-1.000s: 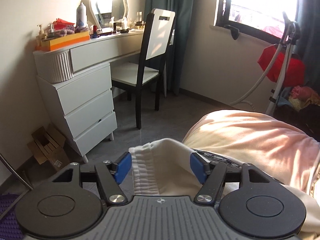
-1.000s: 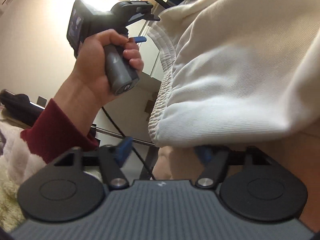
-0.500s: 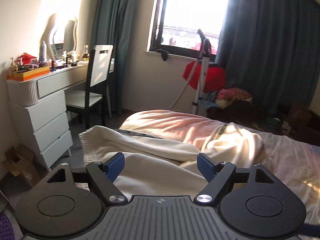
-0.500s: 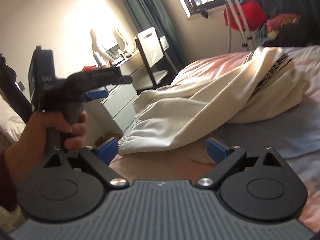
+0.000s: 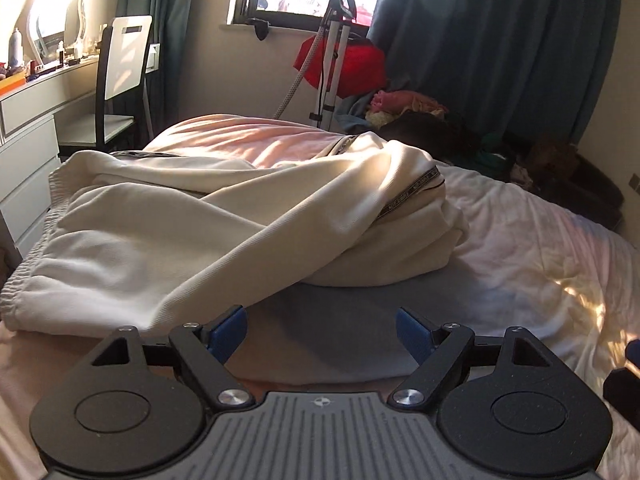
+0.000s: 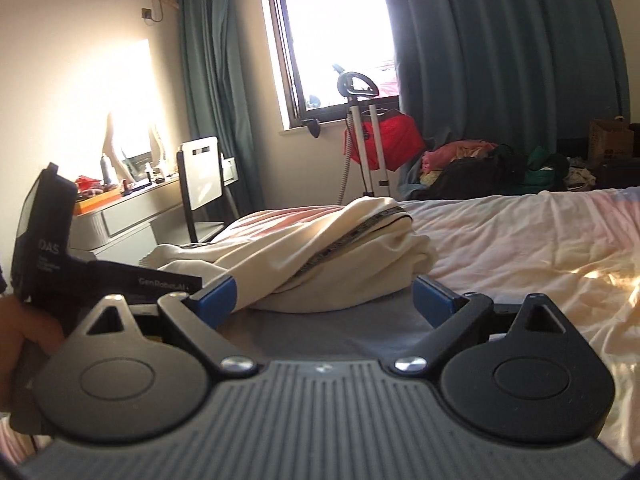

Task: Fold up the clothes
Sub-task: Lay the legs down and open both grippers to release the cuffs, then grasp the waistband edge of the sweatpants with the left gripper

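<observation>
A cream pair of trousers (image 5: 224, 224) with a ribbed waistband and a patterned side stripe lies loosely bunched on the bed (image 5: 540, 248). It also shows in the right wrist view (image 6: 332, 256). My left gripper (image 5: 320, 330) is open and empty, just in front of the garment's near edge. My right gripper (image 6: 324, 300) is open and empty, low over the bed, with the garment just beyond its fingers. The left gripper's body (image 6: 52, 264) shows at the left of the right wrist view.
A white dressing table (image 5: 28, 120) with bottles and a black-and-white chair (image 5: 120, 84) stand left of the bed. A garment steamer (image 5: 332, 48) with a red item and a pile of clothes (image 5: 420, 108) sit under the window by dark curtains.
Both grippers have let go of the trousers and pulled back. The garment, held up a second ago, now lies on the bed. Both views swung right toward the window.
</observation>
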`<state>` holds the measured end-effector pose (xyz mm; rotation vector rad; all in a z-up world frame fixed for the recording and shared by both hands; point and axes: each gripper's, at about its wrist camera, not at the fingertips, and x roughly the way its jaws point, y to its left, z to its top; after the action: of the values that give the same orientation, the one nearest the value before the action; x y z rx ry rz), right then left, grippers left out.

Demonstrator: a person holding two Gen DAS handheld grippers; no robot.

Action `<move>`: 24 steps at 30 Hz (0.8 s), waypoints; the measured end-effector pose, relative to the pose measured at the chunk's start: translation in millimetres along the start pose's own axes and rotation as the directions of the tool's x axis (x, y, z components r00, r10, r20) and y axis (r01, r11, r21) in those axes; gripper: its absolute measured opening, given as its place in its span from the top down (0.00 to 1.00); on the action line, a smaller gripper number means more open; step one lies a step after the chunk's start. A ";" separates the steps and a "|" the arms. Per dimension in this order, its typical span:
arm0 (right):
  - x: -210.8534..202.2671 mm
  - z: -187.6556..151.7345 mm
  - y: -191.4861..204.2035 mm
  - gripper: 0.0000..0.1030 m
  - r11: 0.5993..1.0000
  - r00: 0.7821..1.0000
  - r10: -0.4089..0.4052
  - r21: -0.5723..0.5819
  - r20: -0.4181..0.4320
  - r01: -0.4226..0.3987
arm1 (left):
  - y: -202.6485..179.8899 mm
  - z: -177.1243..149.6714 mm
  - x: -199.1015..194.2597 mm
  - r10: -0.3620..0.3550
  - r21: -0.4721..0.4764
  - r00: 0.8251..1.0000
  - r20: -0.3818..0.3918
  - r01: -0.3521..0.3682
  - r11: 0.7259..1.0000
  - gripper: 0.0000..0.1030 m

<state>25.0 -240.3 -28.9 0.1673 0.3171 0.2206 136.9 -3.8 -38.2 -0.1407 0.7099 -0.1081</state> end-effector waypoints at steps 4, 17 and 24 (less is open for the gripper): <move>22.8 -9.4 -34.7 0.07 0.995 0.998 -0.053 0.087 -0.036 0.056 | -23.3 27.5 50.1 0.003 0.018 1.000 0.028 -0.003 1.000 0.19; 117.1 -38.0 -116.1 0.07 0.952 0.978 -0.196 0.225 -0.068 0.206 | -106.7 149.0 246.9 0.019 0.034 0.991 0.133 -0.023 0.999 0.29; 148.3 -62.6 -172.0 0.07 0.860 0.963 -0.251 0.435 -0.097 0.267 | -112.7 163.3 281.3 -0.054 0.008 0.991 0.119 0.053 0.999 0.96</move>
<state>174.3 -362.1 -164.3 0.5718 0.4208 -0.1229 450.2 -140.9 -77.4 -0.1602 0.5873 -0.1516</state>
